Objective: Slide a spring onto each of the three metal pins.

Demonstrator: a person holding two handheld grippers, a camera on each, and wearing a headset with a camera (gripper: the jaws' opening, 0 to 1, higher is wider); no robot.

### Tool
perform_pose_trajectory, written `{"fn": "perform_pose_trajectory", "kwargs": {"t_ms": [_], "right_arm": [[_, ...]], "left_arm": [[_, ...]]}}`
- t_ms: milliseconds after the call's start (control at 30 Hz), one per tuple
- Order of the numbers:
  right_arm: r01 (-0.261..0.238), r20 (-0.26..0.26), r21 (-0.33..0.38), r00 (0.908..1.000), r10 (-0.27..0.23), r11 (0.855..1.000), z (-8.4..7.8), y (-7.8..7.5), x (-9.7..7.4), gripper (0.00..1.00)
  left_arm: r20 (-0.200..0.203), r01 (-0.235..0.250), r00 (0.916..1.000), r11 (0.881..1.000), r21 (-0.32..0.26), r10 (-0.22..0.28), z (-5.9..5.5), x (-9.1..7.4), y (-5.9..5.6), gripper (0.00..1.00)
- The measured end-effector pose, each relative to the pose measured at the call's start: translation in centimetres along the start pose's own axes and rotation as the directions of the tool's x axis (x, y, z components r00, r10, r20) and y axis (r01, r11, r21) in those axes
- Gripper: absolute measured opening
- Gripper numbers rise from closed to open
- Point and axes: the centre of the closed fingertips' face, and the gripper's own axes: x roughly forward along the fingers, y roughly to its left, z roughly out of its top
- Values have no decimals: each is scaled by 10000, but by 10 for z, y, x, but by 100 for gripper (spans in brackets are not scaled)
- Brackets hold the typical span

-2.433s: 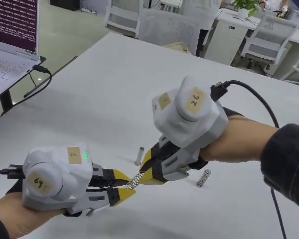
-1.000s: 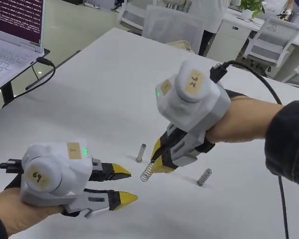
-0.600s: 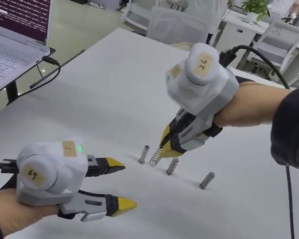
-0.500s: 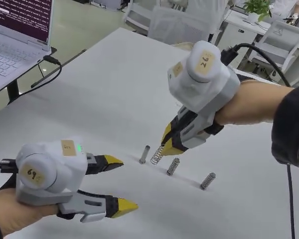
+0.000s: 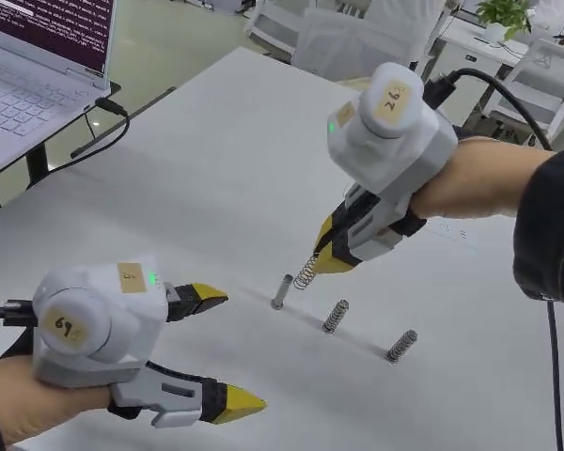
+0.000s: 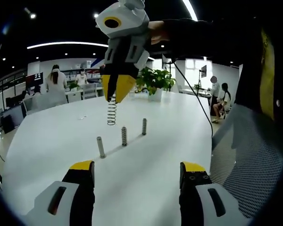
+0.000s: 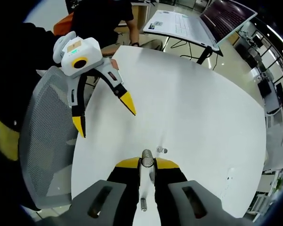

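Steel coil first: in the head view the right claw [image 5: 331, 263] is clamped on the upper end of a spring [image 5: 305, 273]. The spring hangs slanted, its free end just above and beside the top of the bare pin [image 5: 281, 291]. That pin heads a row standing well in from the edges of the white counter [image 5: 197, 169]. The second pin [image 5: 336, 316] and third pin [image 5: 401, 346] already wear springs. The left claw [image 5: 230, 349] hovers nearer the counter's near edge, spread wide and holding nothing

The left gripper view looks along the row: the coil dangles clear of the bare pin, a little to one side

In the right gripper view the jaws pinch the coil's top turns, closed on it

This looks like the last spring. To do it well, swing the coil upright, centre its open end over the pin tip, lower straight, and release only once several turns are seated
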Motion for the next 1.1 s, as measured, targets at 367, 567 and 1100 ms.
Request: {"fn": "perform_pose_trajectory", "kwargs": {"t_ms": [367, 567, 1100], "right_arm": [[214, -240, 78, 9995, -212, 9997, -7, -18, 14, 7], [195, -310, 134, 9993, -191, 9997, -8, -25, 24, 7], [58, -593, 177, 9982, -48, 9998, -14, -33, 40, 7]], "left_arm": [[-189, 43, 9998, 10000, -47, -44, -6, 1, -2, 75], [-219, 42, 9998, 9999, -94, -44, -9, 0, -2, 75], [-306, -32, 9995, 9999, -165, 27, -13, 0, 3, 77]]}}
